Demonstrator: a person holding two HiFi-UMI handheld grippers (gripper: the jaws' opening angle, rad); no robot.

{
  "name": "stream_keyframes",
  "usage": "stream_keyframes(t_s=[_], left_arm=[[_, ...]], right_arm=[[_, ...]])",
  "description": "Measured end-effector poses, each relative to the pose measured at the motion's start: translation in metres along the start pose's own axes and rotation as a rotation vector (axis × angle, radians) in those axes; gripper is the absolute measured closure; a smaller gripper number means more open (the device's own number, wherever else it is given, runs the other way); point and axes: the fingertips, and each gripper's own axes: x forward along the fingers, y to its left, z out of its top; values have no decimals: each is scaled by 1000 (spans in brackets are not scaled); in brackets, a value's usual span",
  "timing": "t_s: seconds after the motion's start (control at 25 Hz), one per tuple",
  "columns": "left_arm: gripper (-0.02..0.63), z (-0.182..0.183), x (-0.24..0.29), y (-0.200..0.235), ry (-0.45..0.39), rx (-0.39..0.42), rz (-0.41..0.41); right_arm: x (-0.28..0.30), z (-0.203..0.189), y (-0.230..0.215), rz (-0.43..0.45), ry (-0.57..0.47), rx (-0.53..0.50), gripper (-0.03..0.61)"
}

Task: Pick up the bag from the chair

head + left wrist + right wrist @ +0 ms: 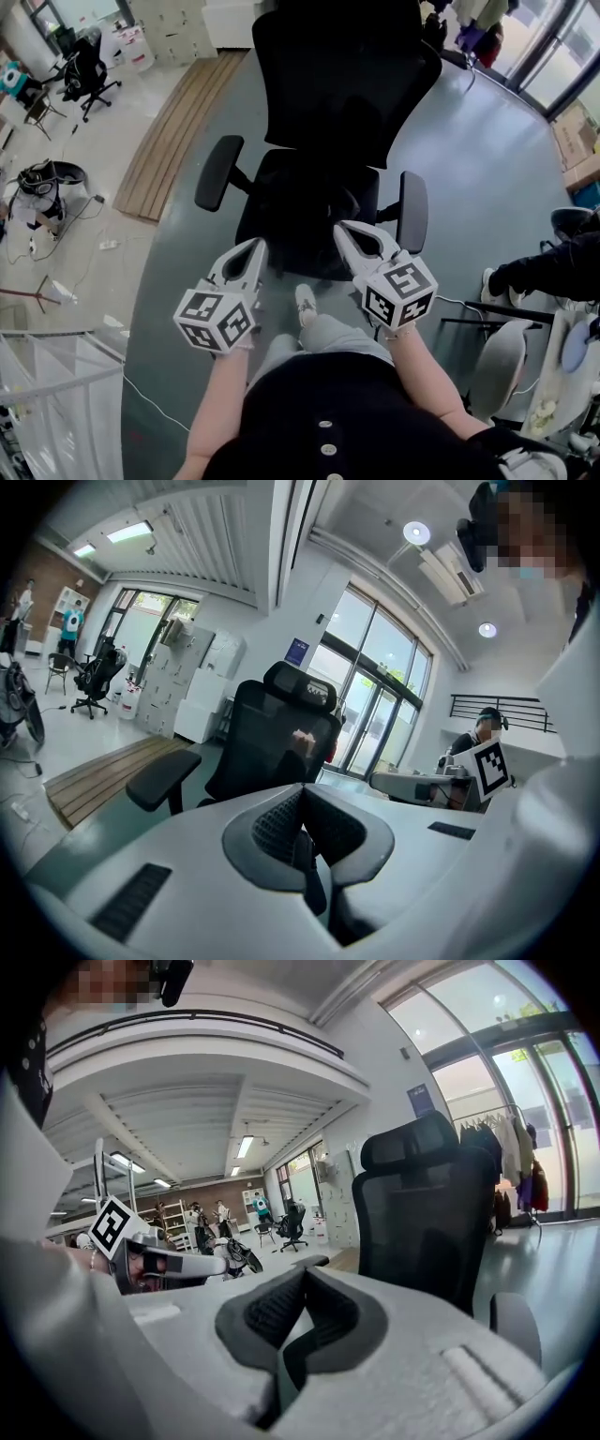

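Note:
A black office chair [328, 103] stands right in front of me, its seat [300, 202] dark all over. A lumpy dark shape lies on the seat; I cannot tell it apart from the upholstery as a bag. My left gripper [255, 247] hovers at the seat's front left edge, jaws shut on nothing. My right gripper [343, 230] is over the seat's front right, also shut and empty. The left gripper view looks past its own closed jaws [302, 794] at the chair back [277, 738]. The right gripper view shows the same from its closed jaws [305, 1274], chair back [427, 1213] behind.
The chair's armrests [217, 171] [412, 211] flank the seat. A wooden platform [183, 122] lies on the floor at left. Another black chair [89, 70] stands far left. A person's dark leg and shoe [539, 272] and white furniture [506, 366] are at right.

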Motion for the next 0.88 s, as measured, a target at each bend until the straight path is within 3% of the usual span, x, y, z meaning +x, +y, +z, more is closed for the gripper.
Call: stream_keyframes(t_s=[0.4, 0.68, 0.88], left_arm=[[597, 58, 96, 29, -35, 28, -11], [597, 67, 138, 36, -29, 24, -49], [597, 76, 162, 32, -12, 42, -97]], right_arm=[[72, 44, -79, -5, -31, -27, 580], [86, 48, -104, -21, -35, -30, 580], [80, 44, -116, -81, -12, -21, 578]])
